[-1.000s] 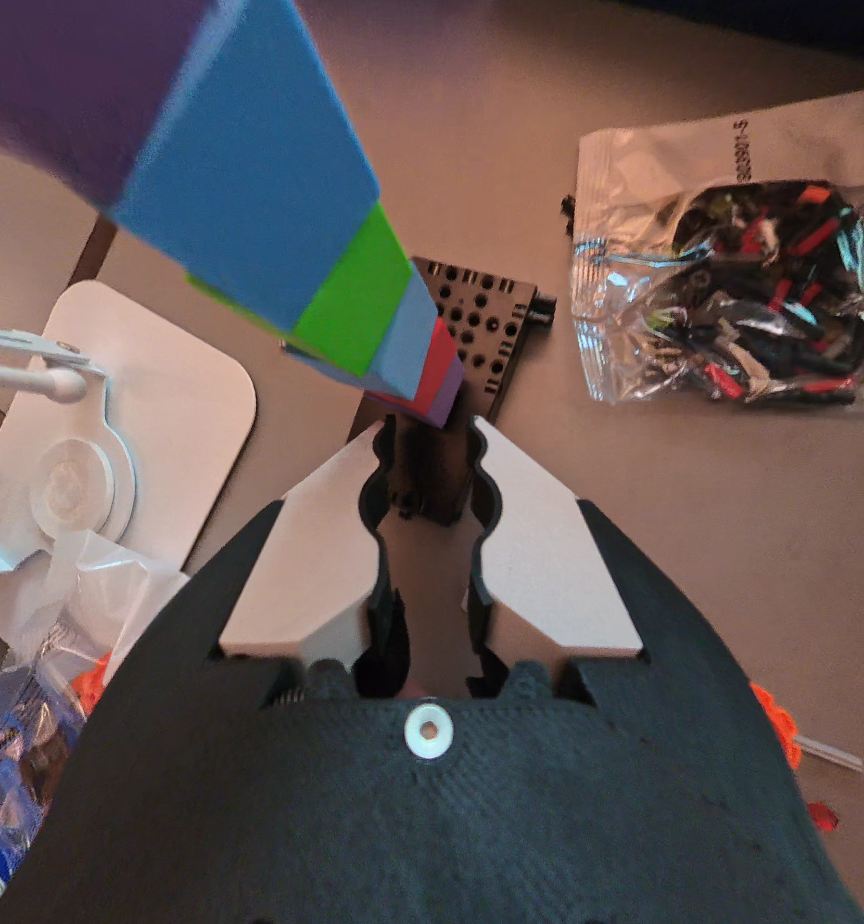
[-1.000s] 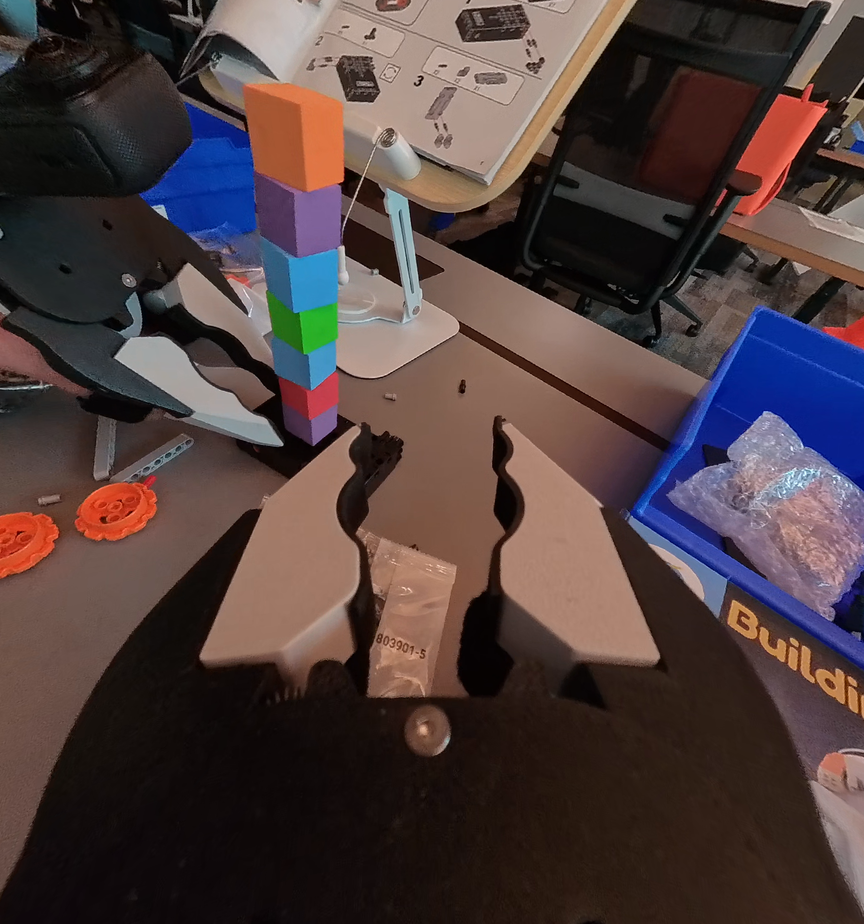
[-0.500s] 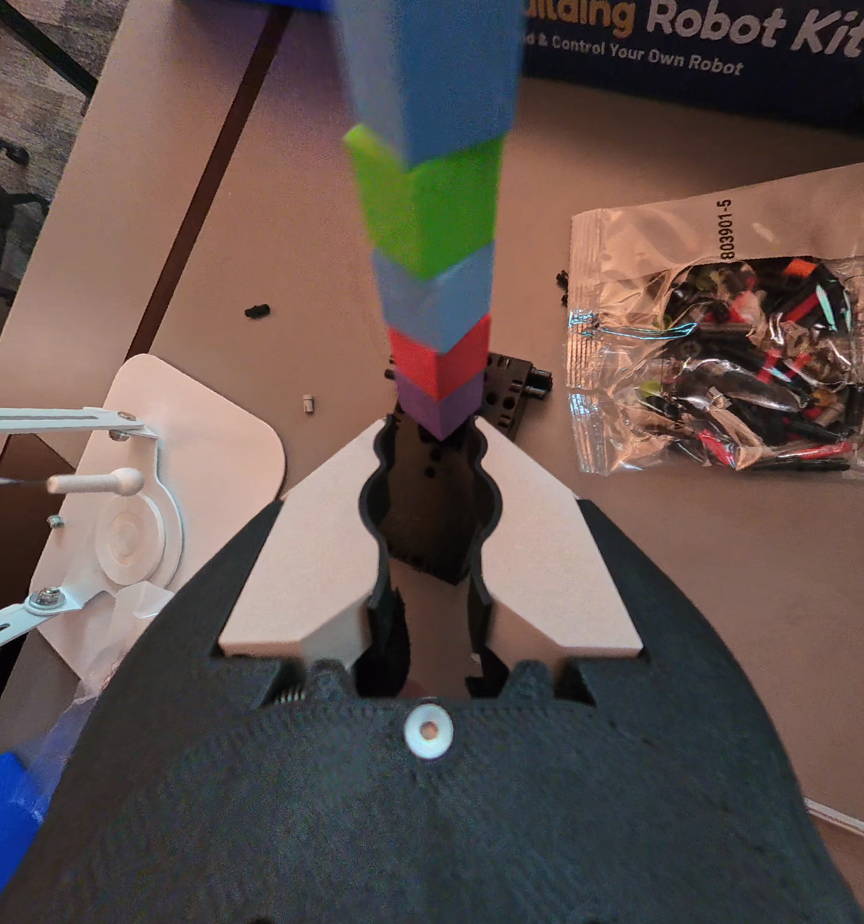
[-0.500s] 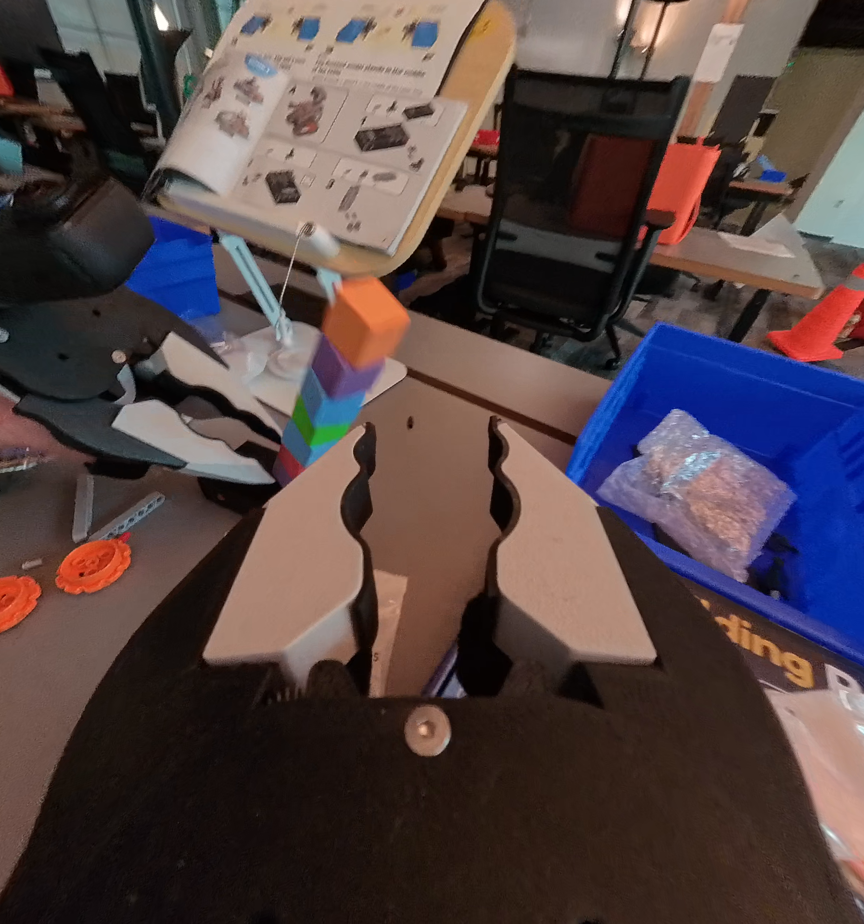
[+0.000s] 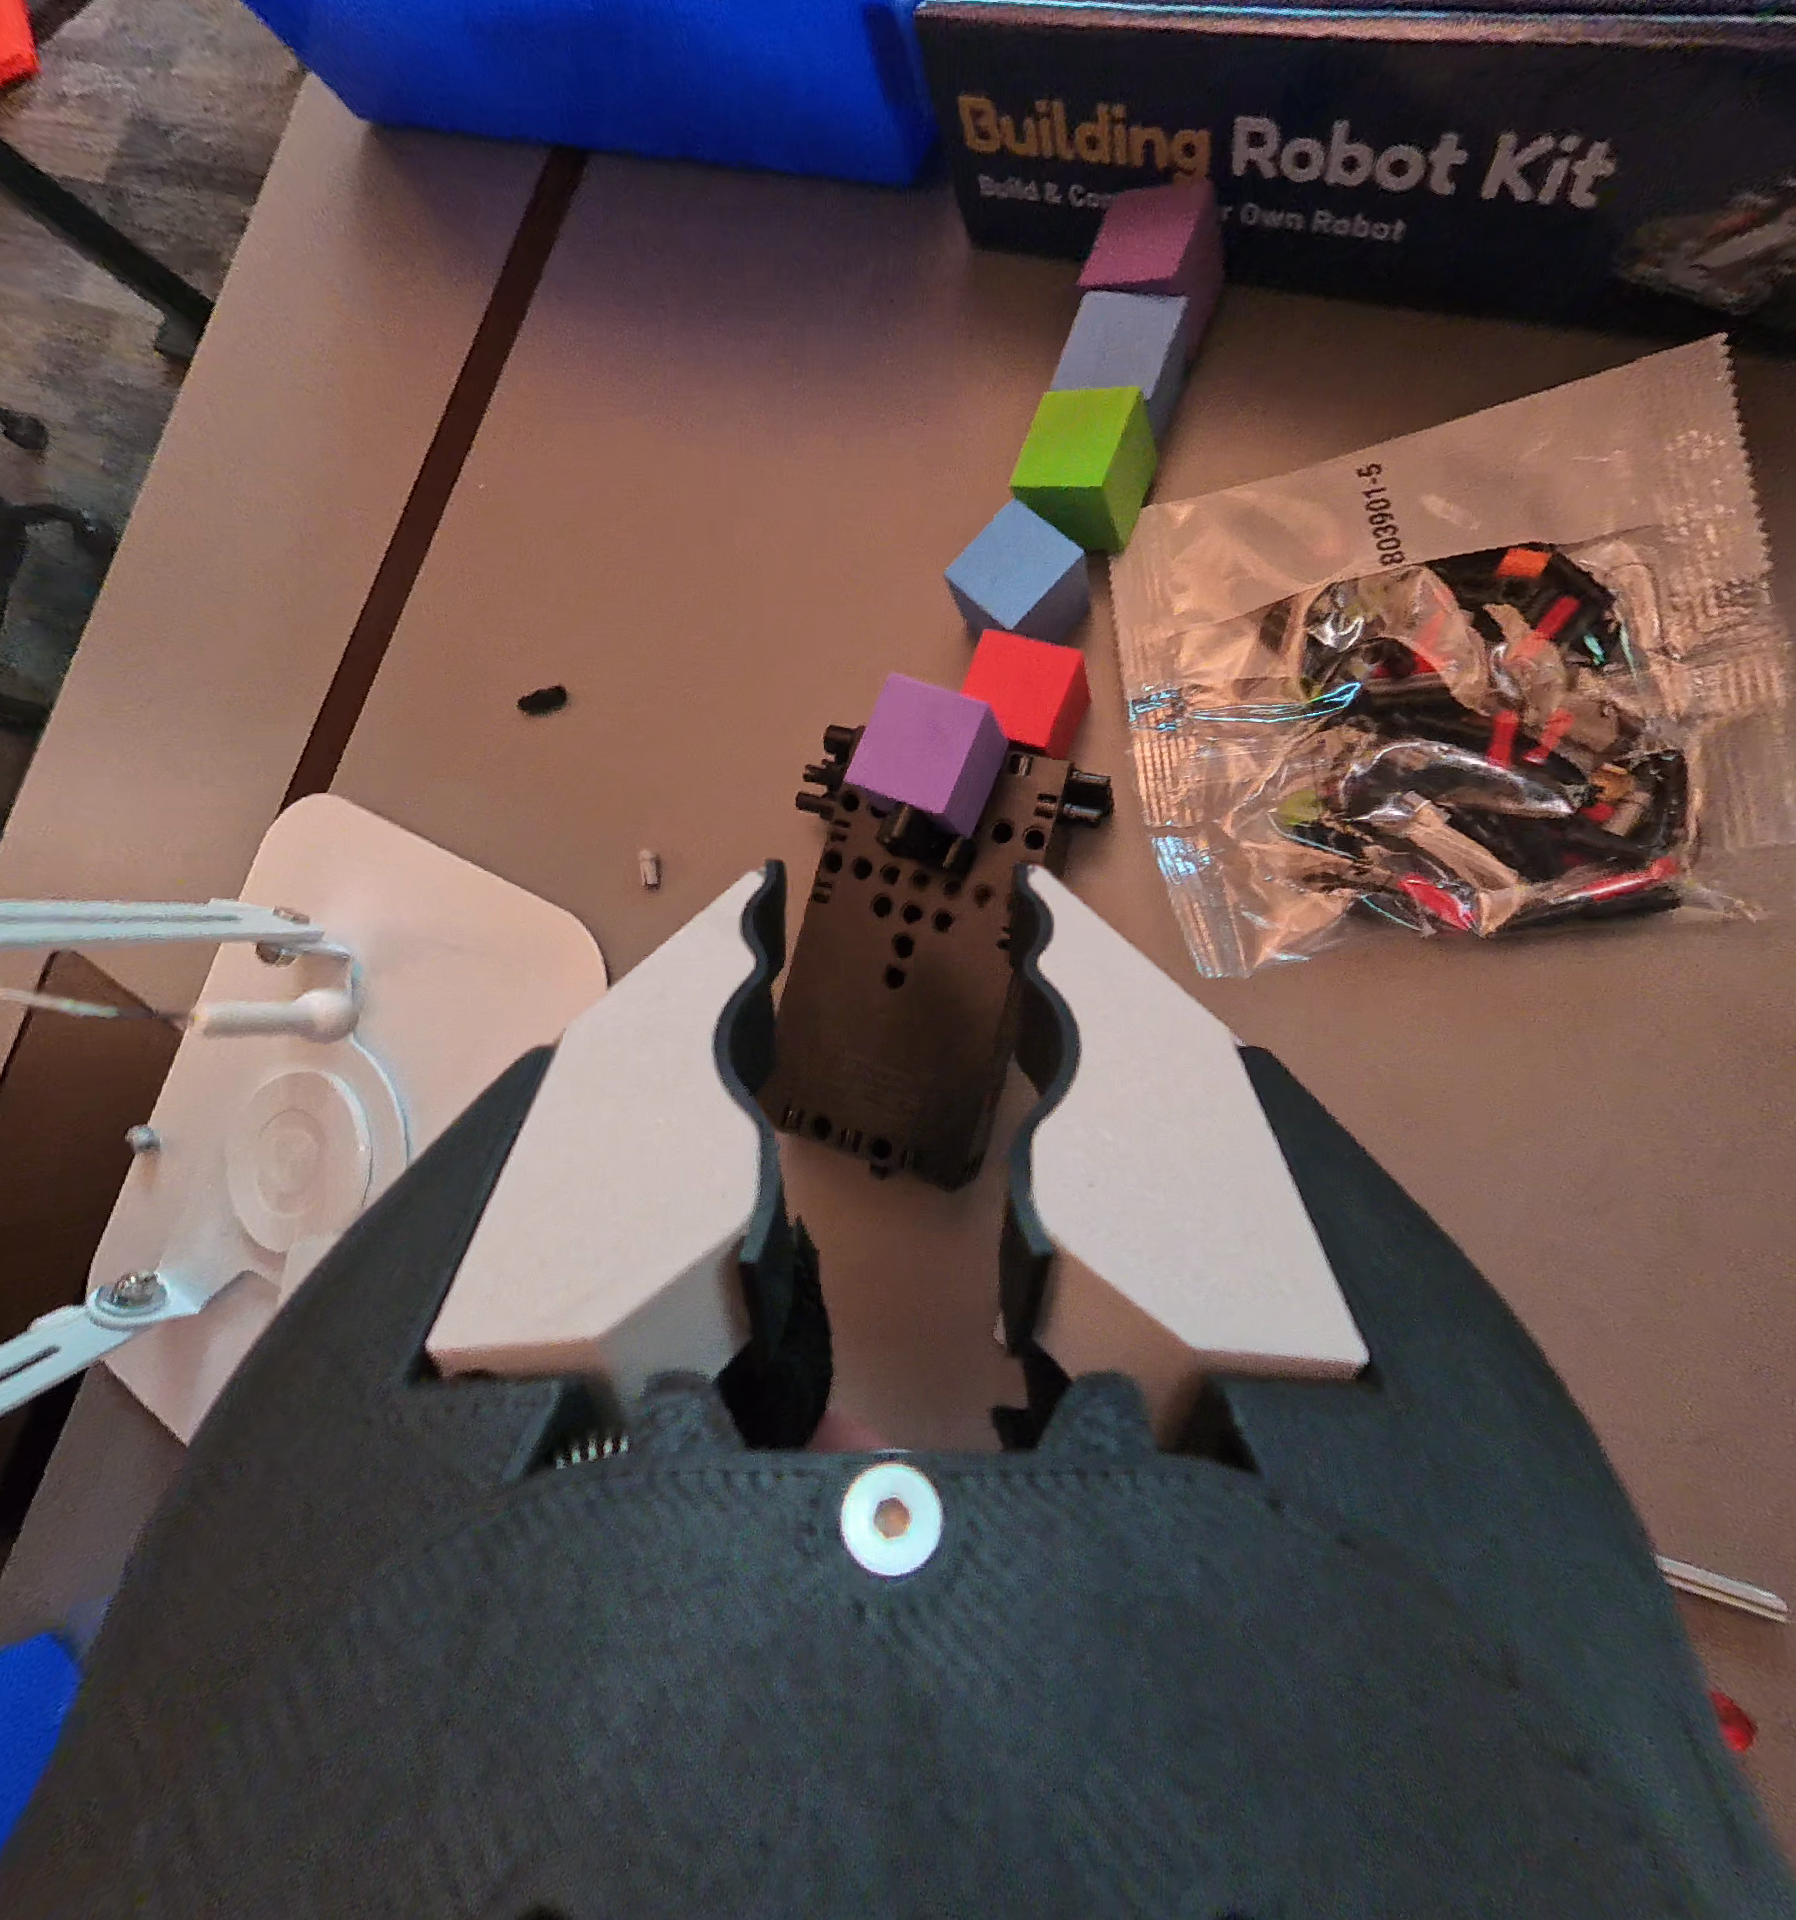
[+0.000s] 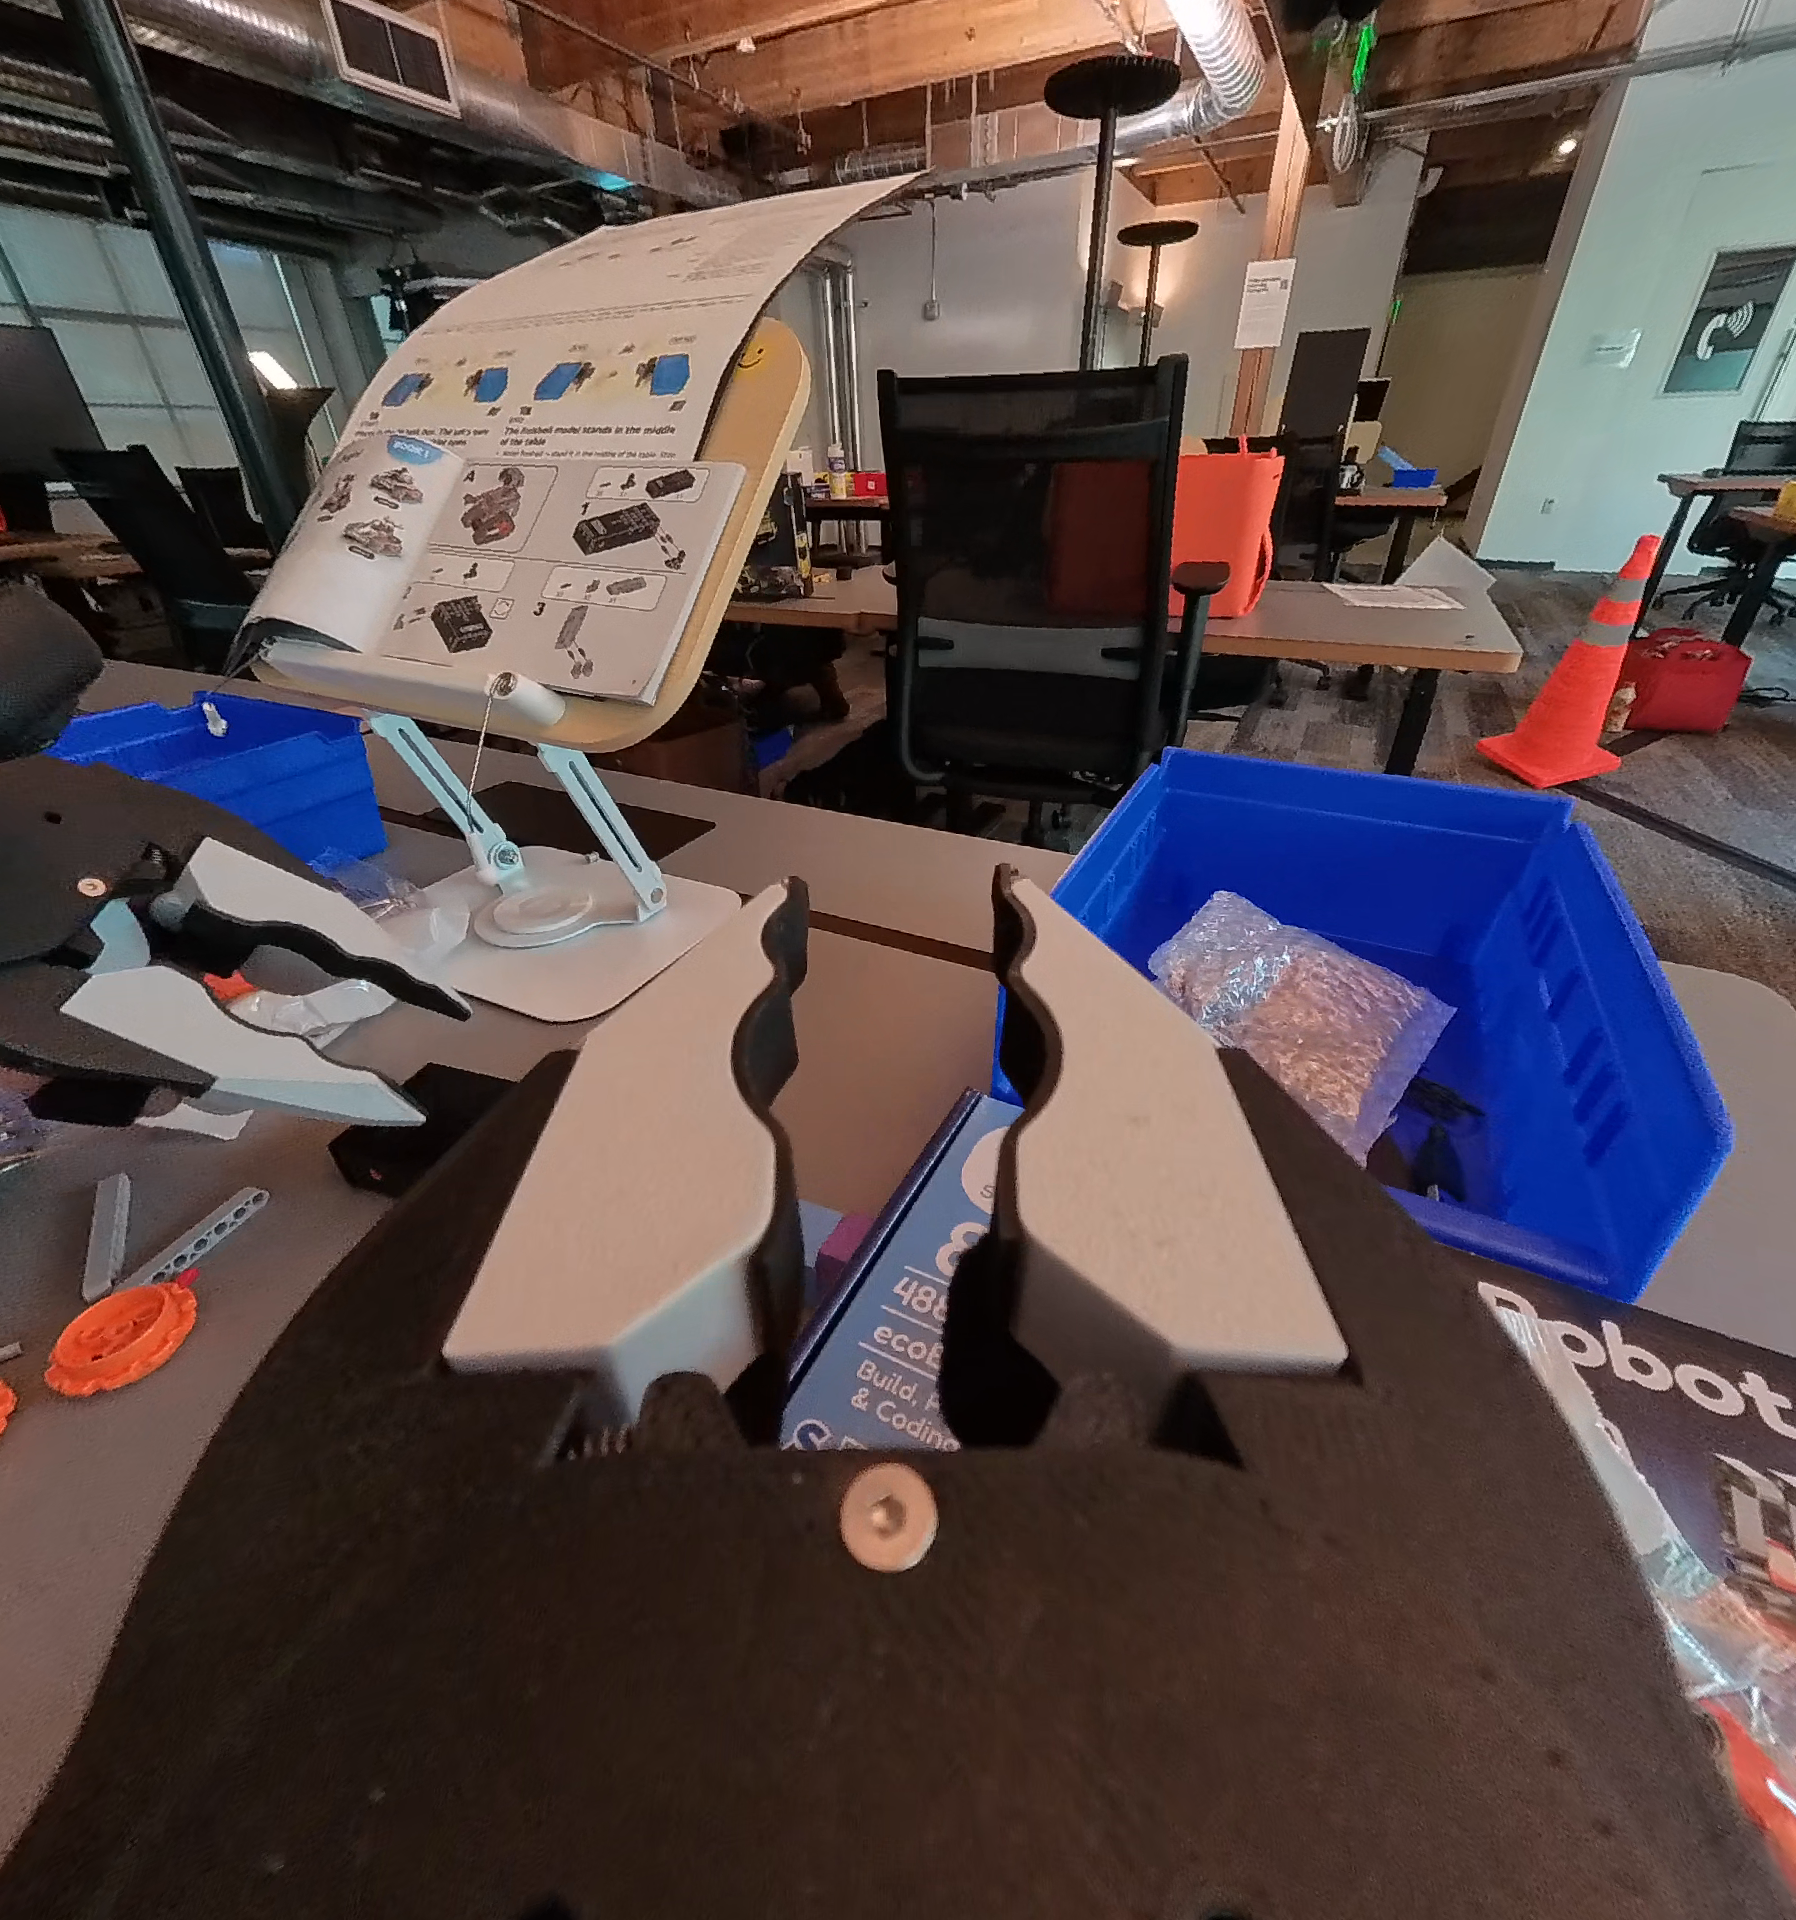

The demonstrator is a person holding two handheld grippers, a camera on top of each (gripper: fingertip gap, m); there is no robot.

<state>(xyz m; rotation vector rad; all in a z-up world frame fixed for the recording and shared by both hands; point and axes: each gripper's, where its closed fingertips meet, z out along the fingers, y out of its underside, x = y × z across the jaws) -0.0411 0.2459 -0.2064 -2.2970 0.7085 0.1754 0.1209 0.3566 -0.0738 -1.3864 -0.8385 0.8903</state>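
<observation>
In the left wrist view a black perforated block lies on the table between the fingers of my left gripper, which is open with its pads off the block. A purple cube rests on the block's far end. Beyond it a red cube, a blue cube, a green cube, a pale blue cube and a dark purple cube lie in a row. My right gripper is open and empty, raised above the table. The right wrist view shows the left gripper over the block.
A clear bag of small parts lies right of the cubes. A dark kit box and a blue bin stand behind. A white book stand with a manual is at the left. Orange gears and grey beams lie near the front left. About 25 centimetres separates my left fingertips from my right. My left tips are roughly 7 centimetres from the red cube.
The cube tower on the black block tipped over away from my left gripper and now lies in a row. My left jaws widened off the block. My right gripper tilted up and narrowed slightly.
</observation>
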